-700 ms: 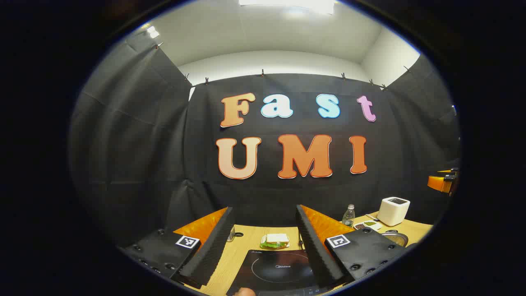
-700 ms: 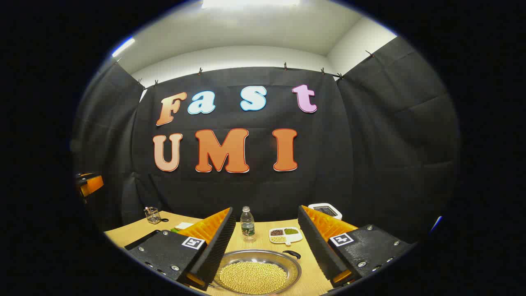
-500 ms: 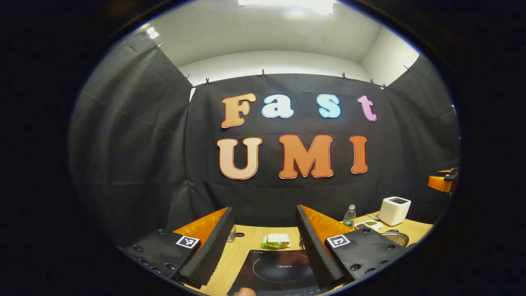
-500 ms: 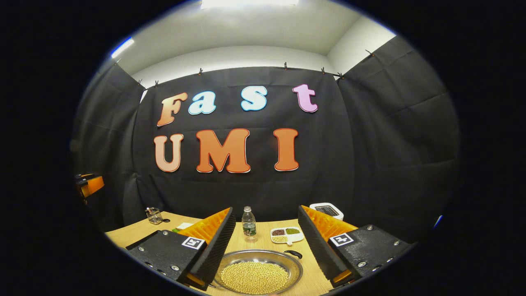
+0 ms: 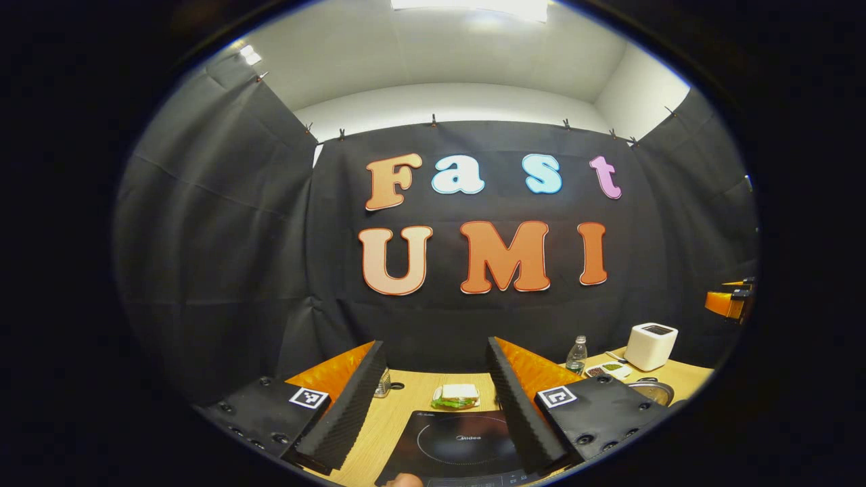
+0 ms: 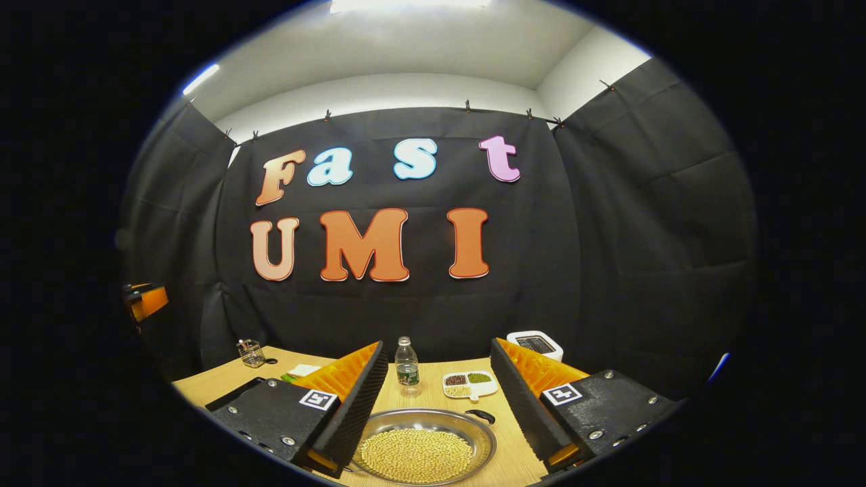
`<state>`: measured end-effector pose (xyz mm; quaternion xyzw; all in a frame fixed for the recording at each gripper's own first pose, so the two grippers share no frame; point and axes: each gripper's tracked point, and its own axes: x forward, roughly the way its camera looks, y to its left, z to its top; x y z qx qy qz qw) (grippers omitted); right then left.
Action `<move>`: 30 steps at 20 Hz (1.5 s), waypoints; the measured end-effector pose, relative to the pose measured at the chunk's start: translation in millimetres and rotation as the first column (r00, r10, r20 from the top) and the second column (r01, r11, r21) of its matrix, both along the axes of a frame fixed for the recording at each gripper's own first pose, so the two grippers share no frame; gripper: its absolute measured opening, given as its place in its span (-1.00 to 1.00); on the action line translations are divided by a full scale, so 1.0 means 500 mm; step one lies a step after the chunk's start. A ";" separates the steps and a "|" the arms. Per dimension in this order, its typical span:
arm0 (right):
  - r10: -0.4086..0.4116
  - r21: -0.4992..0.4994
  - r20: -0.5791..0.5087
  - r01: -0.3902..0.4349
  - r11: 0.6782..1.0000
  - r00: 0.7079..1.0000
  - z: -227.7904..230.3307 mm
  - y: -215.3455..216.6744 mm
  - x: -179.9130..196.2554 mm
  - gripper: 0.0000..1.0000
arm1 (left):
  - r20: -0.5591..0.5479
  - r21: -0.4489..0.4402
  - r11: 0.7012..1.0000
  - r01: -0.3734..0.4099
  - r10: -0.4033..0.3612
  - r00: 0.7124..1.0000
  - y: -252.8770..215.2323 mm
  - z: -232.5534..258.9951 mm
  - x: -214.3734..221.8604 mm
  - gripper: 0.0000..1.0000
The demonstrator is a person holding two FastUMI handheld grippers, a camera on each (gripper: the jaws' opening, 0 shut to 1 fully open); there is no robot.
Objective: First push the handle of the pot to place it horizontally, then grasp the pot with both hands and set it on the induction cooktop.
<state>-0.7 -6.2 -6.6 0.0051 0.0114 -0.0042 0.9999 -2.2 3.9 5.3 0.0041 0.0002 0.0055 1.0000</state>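
Note:
A shallow steel pot (image 6: 473, 439) full of yellow beans sits on the wooden table, low between the fingers of my right gripper (image 6: 438, 343). That gripper is open and holds nothing. A black pot handle (image 6: 480, 415) sticks out at the rim's far right; the near-left rim is hidden behind a finger. The black induction cooktop (image 5: 460, 439) lies flat below my left gripper (image 5: 434, 343), which is open with nothing in it. The pot's edge (image 5: 651, 390) peeks out at the right of the left gripper view.
A water bottle (image 6: 406, 365), a divided dish of beans (image 6: 469, 384) and a white box (image 6: 536, 343) stand behind the pot. A plated sandwich (image 5: 454, 396) lies beyond the cooktop, near a small glass holder (image 6: 250, 352). Black cloth walls close the table's back and sides.
Both views have shifted only slightly; the right gripper view has tipped down a touch. Pot, cooktop and both open grippers stand as before.

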 end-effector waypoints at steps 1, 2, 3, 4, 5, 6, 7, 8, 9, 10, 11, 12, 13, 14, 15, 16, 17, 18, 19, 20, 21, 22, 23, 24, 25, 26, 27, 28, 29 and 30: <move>-0.001 0.005 -0.004 0.001 1.000 1.000 -0.001 -0.003 0.001 0.89 | 0.000 0.001 1.000 0.001 -0.001 1.000 -0.001 0.001 -0.001 0.94; -0.003 0.009 -0.006 0.003 1.000 1.000 -0.002 -0.003 0.002 0.89 | -0.001 0.001 1.000 0.003 -0.003 1.000 -0.002 0.000 -0.001 0.94; -0.004 0.012 -0.009 0.004 1.000 1.000 -0.005 -0.003 0.003 0.89 | -0.002 0.001 1.000 0.006 -0.006 1.000 -0.003 -0.001 -0.001 0.94; -0.004 0.015 -0.013 0.004 1.000 1.000 -0.008 -0.006 0.003 0.89 | -0.004 0.001 1.000 0.009 -0.009 1.000 -0.003 -0.003 0.000 0.94; -0.005 0.016 -0.017 0.005 1.000 1.000 -0.011 -0.007 0.002 0.87 | -0.005 0.002 1.000 0.012 -0.012 1.000 -0.002 -0.002 0.001 0.94; -0.003 0.016 -0.021 0.003 1.000 1.000 -0.013 -0.007 0.000 0.83 | -0.005 0.003 1.000 0.011 -0.011 1.000 -0.002 -0.002 0.001 0.94; 0.002 0.013 -0.024 -0.002 1.000 1.000 -0.015 -0.007 -0.002 0.70 | -0.005 0.003 1.000 0.009 -0.009 1.000 0.000 0.000 0.001 0.94; 0.014 0.008 -0.025 -0.013 1.000 1.000 -0.017 -0.002 -0.004 0.75 | -0.004 0.002 1.000 0.005 -0.005 1.000 0.001 0.001 -0.002 0.94; 0.028 0.001 -0.028 -0.028 1.000 0.999 -0.020 0.004 -0.006 0.63 | -0.004 0.001 1.000 0.004 -0.004 1.000 0.001 0.002 -0.002 0.94; 0.042 -0.006 -0.030 -0.042 0.999 0.999 -0.024 0.011 -0.008 0.47 | -0.004 0.002 1.000 0.002 -0.002 1.000 0.001 0.001 -0.002 0.94; 0.054 -0.015 -0.033 -0.054 0.998 0.998 -0.028 0.016 -0.010 0.31 | -0.005 0.003 1.000 0.000 0.000 1.000 0.001 0.000 -0.003 0.94; 0.063 -0.024 -0.036 -0.063 0.998 0.997 -0.034 0.017 -0.013 0.14 | -0.006 0.004 1.000 -0.002 0.002 1.000 0.003 0.001 -0.004 0.94; 0.069 -0.032 -0.040 -0.070 0.997 0.997 -0.039 0.020 -0.015 -0.06 | -0.005 0.004 1.000 -0.002 0.002 1.000 0.002 0.001 -0.005 0.94; 0.075 -0.039 -0.048 -0.077 0.996 0.996 -0.048 0.023 -0.018 0.00 | -0.004 0.003 1.000 -0.001 0.001 1.000 0.001 0.001 -0.005 0.94; 0.082 -0.043 -0.060 -0.085 0.995 0.995 -0.061 0.027 -0.022 -0.30 | -0.003 0.000 1.000 0.001 -0.001 1.000 0.000 0.001 -0.004 0.94; 0.090 -0.046 -0.073 -0.094 0.995 0.993 -0.073 0.031 -0.025 -0.39 | -0.005 -0.001 1.000 0.007 -0.007 1.000 0.000 -0.001 -0.006 0.94; 0.099 -0.043 -0.090 -0.103 0.994 0.991 -0.085 0.040 -0.025 -0.59 | -0.007 -0.003 1.000 0.010 -0.010 1.000 -0.001 -0.003 -0.007 0.94; 0.114 -0.037 -0.103 -0.119 0.992 0.988 -0.099 0.051 -0.029 -0.67 | -0.009 -0.004 1.000 0.012 -0.012 1.000 -0.003 -0.004 -0.012 0.94; 0.130 -0.031 -0.116 -0.134 0.991 0.985 -0.114 0.063 -0.031 -0.82 | -0.010 -0.005 1.000 0.010 -0.011 1.000 -0.004 -0.005 -0.017 0.94; 0.142 -0.029 -0.132 -0.147 0.989 0.981 -0.131 0.073 -0.036 -0.90 | -0.010 -0.005 1.000 0.010 -0.010 1.000 -0.004 -0.004 -0.024 0.94; 0.156 -0.029 -0.149 -0.162 0.986 0.976 -0.151 0.085 -0.040 -1.00 | -0.008 -0.003 1.000 0.011 -0.011 1.000 -0.005 -0.004 -0.028 0.94; 0.175 -0.027 -0.168 -0.182 0.983 0.970 -0.172 0.100 -0.046 -1.00 | -0.008 0.000 1.000 0.011 -0.011 1.000 -0.004 -0.005 -0.030 0.94; 0.200 -0.024 -0.191 -0.209 0.978 0.961 -0.195 0.118 -0.052 -1.00 | -0.006 0.003 1.000 0.009 -0.009 1.000 -0.004 -0.005 -0.032 0.94; 0.223 -0.020 -0.220 -0.233 0.972 0.950 -0.222 0.138 -0.060 -1.00 | -0.006 0.003 1.000 0.008 -0.008 1.000 -0.002 -0.005 -0.032 0.94; 0.246 -0.017 -0.253 -0.258 0.966 0.936 -0.252 0.156 -0.069 -1.00 | -0.008 0.002 1.000 0.004 -0.004 1.000 -0.002 -0.007 -0.033 0.94; 0.270 -0.019 -0.285 -0.287 0.958 0.920 -0.280 0.174 -0.079 -1.00 | -0.010 0.002 1.000 0.000 0.000 1.000 0.000 -0.010 -0.034 0.94; 0.287 -0.020 -0.318 -0.309 0.951 0.903 -0.314 0.187 -0.095 -1.00 | -0.011 0.004 1.000 -0.001 0.001 1.000 0.000 -0.011 -0.036 0.93; 0.306 -0.018 -0.353 -0.334 0.942 0.884 -0.345 0.205 -0.106 -1.00 | -0.013 0.005 1.000 0.001 -0.001 1.000 -0.003 -0.012 -0.038 0.94; 0.323 -0.011 -0.382 -0.353 0.935 0.866 -0.372 0.219 -0.120 -1.00 | -0.014 0.007 1.000 0.005 -0.005 1.000 -0.005 -0.015 -0.037 0.94; 0.337 -0.002 -0.408 -0.370 0.929 0.849 -0.394 0.232 -0.128 -1.00 | -0.017 0.008 1.000 0.009 -0.008 1.000 -0.008 -0.021 -0.038 0.94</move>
